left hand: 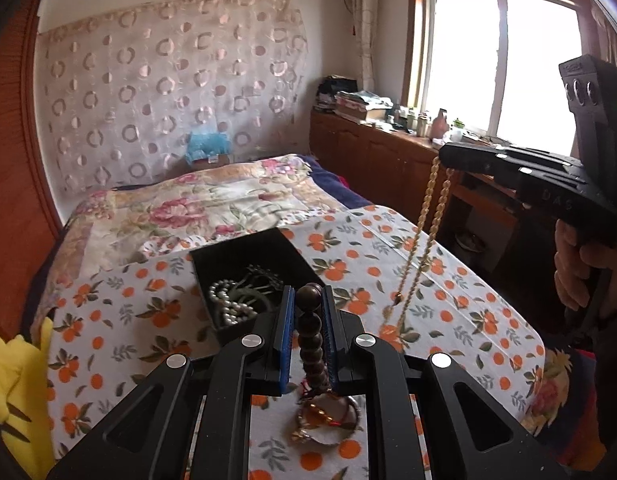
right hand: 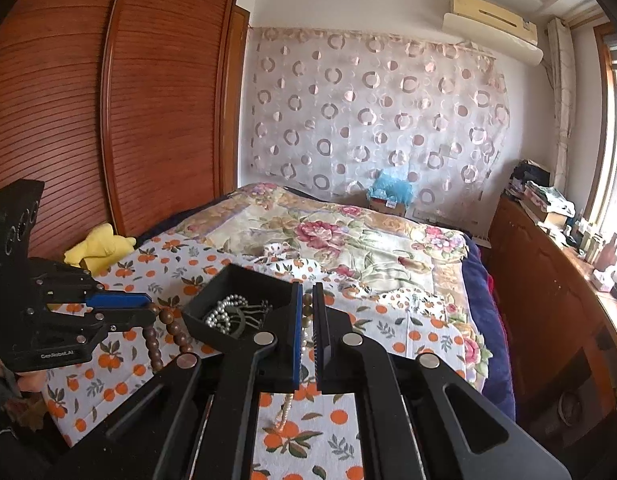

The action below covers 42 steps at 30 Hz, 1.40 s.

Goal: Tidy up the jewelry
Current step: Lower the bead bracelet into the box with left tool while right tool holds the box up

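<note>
Left claw (left hand: pixel 308 300) pinches dark wooden beads (left hand: pixel 311 344); only its view shows right claw (left hand: pixel 444 156) clamping the golden chain (left hand: pixel 418 240).

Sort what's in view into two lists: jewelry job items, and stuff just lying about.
Job items:
- dark bead bracelet in left gripper
- gold bead necklace hanging from right gripper
- black tray holding pearl strand
- loose bangles

Lying about:
- yellow toy
- blue bag
- windowsill bottles
</note>
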Each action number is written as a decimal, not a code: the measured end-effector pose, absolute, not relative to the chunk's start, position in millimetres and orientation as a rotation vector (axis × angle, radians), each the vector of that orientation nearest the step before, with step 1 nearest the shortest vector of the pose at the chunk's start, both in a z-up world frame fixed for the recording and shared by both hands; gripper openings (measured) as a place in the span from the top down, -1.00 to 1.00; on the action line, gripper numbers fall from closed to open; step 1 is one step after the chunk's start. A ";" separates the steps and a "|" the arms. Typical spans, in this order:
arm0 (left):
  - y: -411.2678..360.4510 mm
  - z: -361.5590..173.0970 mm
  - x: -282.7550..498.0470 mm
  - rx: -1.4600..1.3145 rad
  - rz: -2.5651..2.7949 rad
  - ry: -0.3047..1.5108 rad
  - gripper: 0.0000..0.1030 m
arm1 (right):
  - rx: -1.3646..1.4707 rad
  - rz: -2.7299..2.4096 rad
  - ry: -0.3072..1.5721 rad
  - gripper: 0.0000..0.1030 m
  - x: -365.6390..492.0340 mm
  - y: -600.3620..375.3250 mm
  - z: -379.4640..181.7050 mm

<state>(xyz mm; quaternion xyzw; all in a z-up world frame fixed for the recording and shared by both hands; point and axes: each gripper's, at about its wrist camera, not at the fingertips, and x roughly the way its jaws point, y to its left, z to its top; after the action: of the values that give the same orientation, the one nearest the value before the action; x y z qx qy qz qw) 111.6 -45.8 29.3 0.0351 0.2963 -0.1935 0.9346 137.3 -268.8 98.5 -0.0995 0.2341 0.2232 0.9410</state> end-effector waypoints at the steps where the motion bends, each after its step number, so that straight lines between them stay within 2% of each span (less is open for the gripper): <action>1: -43.1 29.8 113.2 0.070 -0.388 0.605 0.76 | -0.202 0.457 0.475 0.89 138.9 -267.5 101.2; 31: -8.5 59.0 161.8 0.031 -0.322 0.530 0.76 | -0.155 0.613 0.366 0.89 199.0 -219.5 170.8; 37: -8.6 50.1 181.7 0.023 -0.328 0.555 0.76 | -0.141 0.644 0.385 0.89 218.8 -214.6 165.6; 42: -9.4 46.0 199.9 0.028 -0.324 0.570 0.76 | -0.127 0.666 0.453 0.89 230.6 -208.8 136.9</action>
<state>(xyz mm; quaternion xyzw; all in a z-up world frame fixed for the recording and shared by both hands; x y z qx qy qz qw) 199.9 -9.4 46.0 0.0138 0.2800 -0.1592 0.9466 230.6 -208.8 136.9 -0.0620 0.2202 0.3241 0.9180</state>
